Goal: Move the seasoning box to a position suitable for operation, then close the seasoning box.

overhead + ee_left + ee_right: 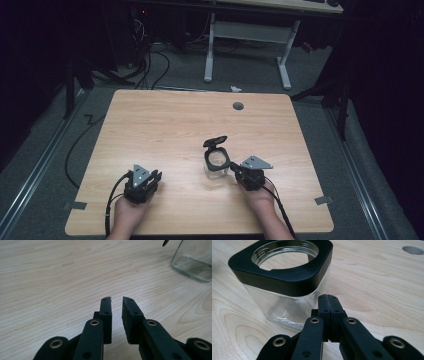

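Note:
A small square glass jar [216, 164] with a black collar stands on the wooden table [170, 125], its black flip lid [215, 141] hinged up behind the open mouth. My right gripper [233, 170] is just to the jar's right. In the right gripper view its jaws [328, 297] are shut with nothing between them, their tips close to the jar's glass wall [279, 307] below the collar [287, 280]. My left gripper [153, 176] rests at the front left, its jaws [117, 299] a narrow gap apart and empty. The jar's base [192, 263] shows far off to its right.
A round grey grommet hole [238, 105] sits near the table's far edge, also seen as the grommet hole [412, 250] beyond the jar. White desk legs [284, 65] and floor cables [150, 65] lie behind the table. Bare wood spreads between the grippers.

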Motion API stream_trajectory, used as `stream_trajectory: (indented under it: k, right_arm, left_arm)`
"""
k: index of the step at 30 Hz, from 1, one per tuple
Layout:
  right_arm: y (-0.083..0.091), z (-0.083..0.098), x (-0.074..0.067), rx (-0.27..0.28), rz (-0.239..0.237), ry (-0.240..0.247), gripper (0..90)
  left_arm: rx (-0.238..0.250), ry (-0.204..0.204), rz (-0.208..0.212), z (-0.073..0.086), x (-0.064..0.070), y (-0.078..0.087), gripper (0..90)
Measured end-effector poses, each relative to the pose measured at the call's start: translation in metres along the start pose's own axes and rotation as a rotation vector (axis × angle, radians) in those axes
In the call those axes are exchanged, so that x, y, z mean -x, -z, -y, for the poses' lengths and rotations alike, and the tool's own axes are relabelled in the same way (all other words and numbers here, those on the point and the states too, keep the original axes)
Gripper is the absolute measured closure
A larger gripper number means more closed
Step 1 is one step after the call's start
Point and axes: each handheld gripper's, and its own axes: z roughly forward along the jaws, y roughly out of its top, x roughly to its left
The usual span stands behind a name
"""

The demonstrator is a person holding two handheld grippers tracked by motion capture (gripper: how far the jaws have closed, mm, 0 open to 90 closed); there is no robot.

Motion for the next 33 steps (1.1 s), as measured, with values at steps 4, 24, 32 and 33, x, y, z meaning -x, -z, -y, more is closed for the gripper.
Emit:
stream_trajectory:
  k: [4,24,32,33]
  right_arm:
    - [0.001,0.000,-0.006,0.000,-0.015,0.005,90.0]
    - [0.009,-0.051,0.024,0.105,0.042,-0.026,90.0]
    - [-0.004,-0.078,0.028,0.152,0.006,-0.042,90.0]
    - [-0.004,-0.078,0.028,0.152,0.006,-0.042,90.0]
  left_arm:
    - [-0.007,0.003,0.007,0.001,0.002,0.000,78.5]
    - [-0.150,0.048,0.291,0.036,0.121,-0.020,80.2]
    - [-0.136,0.030,0.237,0.042,0.121,-0.041,83.1]
    - [-0.136,0.030,0.237,0.042,0.121,-0.041,83.4]
